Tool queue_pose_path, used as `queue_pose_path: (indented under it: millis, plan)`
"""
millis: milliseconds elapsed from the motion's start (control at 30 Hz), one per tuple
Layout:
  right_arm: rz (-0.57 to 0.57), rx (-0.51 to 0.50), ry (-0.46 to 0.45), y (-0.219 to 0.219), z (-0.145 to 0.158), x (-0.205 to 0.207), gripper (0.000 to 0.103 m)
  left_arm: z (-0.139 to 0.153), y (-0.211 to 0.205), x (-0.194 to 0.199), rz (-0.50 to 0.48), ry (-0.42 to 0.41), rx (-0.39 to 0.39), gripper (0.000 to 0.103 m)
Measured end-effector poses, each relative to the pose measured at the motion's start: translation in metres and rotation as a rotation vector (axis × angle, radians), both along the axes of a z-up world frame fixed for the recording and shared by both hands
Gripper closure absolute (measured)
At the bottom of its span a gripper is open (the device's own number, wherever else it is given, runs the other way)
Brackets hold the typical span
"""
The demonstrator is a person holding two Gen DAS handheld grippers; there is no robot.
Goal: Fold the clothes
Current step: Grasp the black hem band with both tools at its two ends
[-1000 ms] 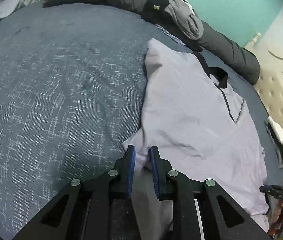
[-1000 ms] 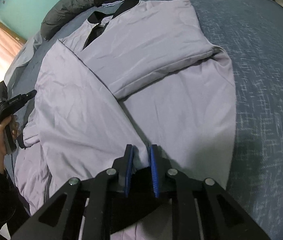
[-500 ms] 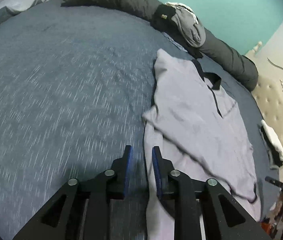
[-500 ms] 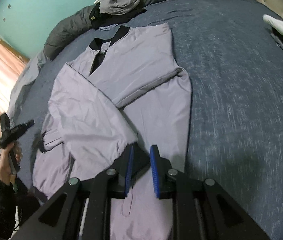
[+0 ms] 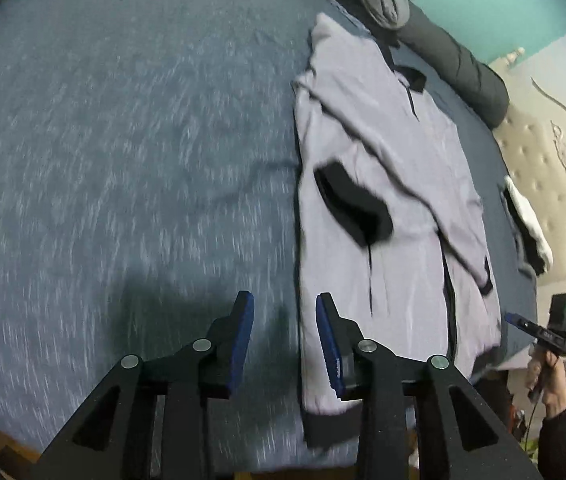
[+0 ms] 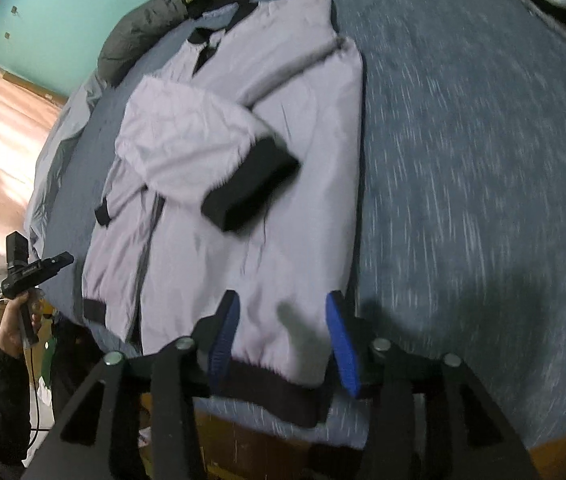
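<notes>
On the bed (image 5: 123, 140), the jacket (image 5: 395, 208) lies flat with its long axis running straight away from both claws: collar (image 5: 413, 76) at the far end by the dark bolster (image 5: 459, 68), black hem (image 6: 279, 392) at the near edge of the mattress. Both sleeves are laid in over the chest, and one black cuff (image 6: 249, 184) rests across the middle of the front.

The right claw (image 6: 283, 336) is spread wide and holds nothing. It hangs directly above the hem, its blue pads straddling the jacket's near right corner. The left claw (image 5: 285, 340) is also spread and empty. It sits off the garment's left edge, one pad over bare blanket and the other just at the cloth's border.

So the jacket lies ahead of the right claw and ahead and to the right of the left one. The right is the nearer to the hem.

As I judge it, with the sleeves already in, a lengthwise fold would carry the hem up toward the collar. That calls for each claw on its own hem corner, so the left would need to shift inward to reach cloth.
</notes>
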State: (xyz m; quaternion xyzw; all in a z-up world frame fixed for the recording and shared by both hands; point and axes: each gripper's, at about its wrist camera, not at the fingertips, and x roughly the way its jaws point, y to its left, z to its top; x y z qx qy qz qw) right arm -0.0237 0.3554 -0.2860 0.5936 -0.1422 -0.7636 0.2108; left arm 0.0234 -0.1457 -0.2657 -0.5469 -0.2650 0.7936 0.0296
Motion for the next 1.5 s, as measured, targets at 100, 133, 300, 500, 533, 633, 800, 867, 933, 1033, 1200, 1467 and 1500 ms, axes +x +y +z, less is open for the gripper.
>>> queue_pose_path:
  millis: [100,133,300,500,533,633,800,867,933,1033,1200,1467,1500]
  plan:
    - [-0.004,0.007,-0.017,0.001,-0.008,0.011,0.048,-0.003,0.017,0.012,-0.039,-0.017,0.007,0.066]
    - [-0.01,0.007,-0.02,0.002,-0.01,0.013,0.045,-0.004,0.021,0.015,-0.05,-0.022,0.009,0.063]
    - [-0.048,-0.018,-0.028,0.009,-0.016,0.019,0.041,-0.013,0.043,0.024,-0.089,-0.043,0.015,0.056]
    - [-0.069,-0.028,-0.038,0.009,-0.02,0.018,0.038,-0.031,0.053,0.022,-0.084,-0.076,0.068,0.055]
    - [-0.067,-0.028,-0.04,0.007,-0.02,0.018,0.038,-0.034,0.052,0.022,-0.083,-0.081,0.078,0.055]
    - [-0.051,-0.032,-0.05,0.001,-0.022,0.017,0.038,-0.043,0.05,0.024,-0.071,-0.095,0.117,0.054]
    - [-0.04,-0.012,-0.07,-0.005,-0.033,0.015,0.038,-0.052,0.051,0.025,-0.058,-0.089,0.164,0.055]
    - [-0.048,-0.025,-0.074,-0.005,-0.036,0.014,0.038,-0.051,0.052,0.025,-0.064,-0.08,0.159,0.055]
    - [-0.056,-0.037,-0.078,-0.004,-0.039,0.014,0.038,-0.052,0.054,0.024,-0.066,-0.074,0.158,0.055]
    - [-0.051,-0.049,-0.075,-0.003,-0.039,0.013,0.038,-0.052,0.058,0.022,-0.075,-0.068,0.153,0.055]
    - [-0.01,-0.074,-0.073,-0.007,-0.039,0.017,0.039,-0.05,0.06,0.023,-0.078,-0.048,0.159,0.062]
    - [-0.001,-0.09,-0.079,-0.009,-0.043,0.014,0.052,-0.046,0.063,0.019,-0.101,-0.036,0.148,0.071]
    - [0.0,-0.089,-0.078,-0.01,-0.043,0.014,0.051,-0.048,0.062,0.017,-0.098,-0.042,0.143,0.071]
